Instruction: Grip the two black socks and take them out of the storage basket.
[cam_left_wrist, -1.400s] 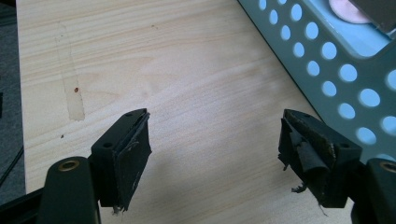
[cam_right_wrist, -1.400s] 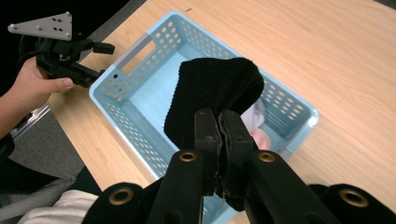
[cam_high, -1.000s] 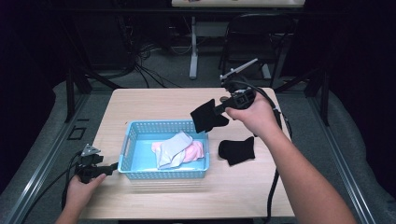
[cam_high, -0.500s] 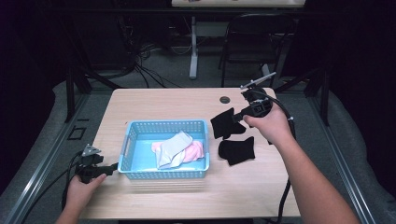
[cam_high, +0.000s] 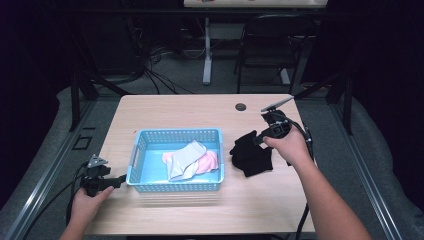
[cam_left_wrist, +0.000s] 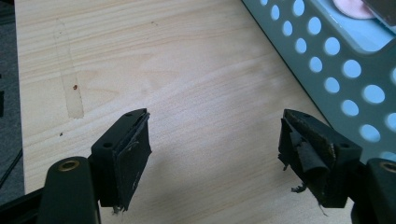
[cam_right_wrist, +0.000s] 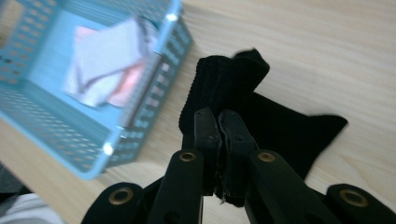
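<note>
The right gripper (cam_right_wrist: 218, 140) pinches a black sock (cam_high: 250, 152) lying near the tabletop's right edge, just beside the blue basket (cam_high: 175, 185). The left gripper (cam_left_wrist: 215, 154) rests spread by the basket's left end. A thin pinch could slip, dropping the sock short of the basket

Left gripper (cam_left_wrist: 215, 144) agape — right gripper (cam_right_wrist: 218, 133) seemingly clamped

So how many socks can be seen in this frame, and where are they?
4 that I can make out: a white sock and a pink sock in the blue basket, and two black socks piled right of it, one pinched by the right gripper. More may be hidden underneath.
</note>
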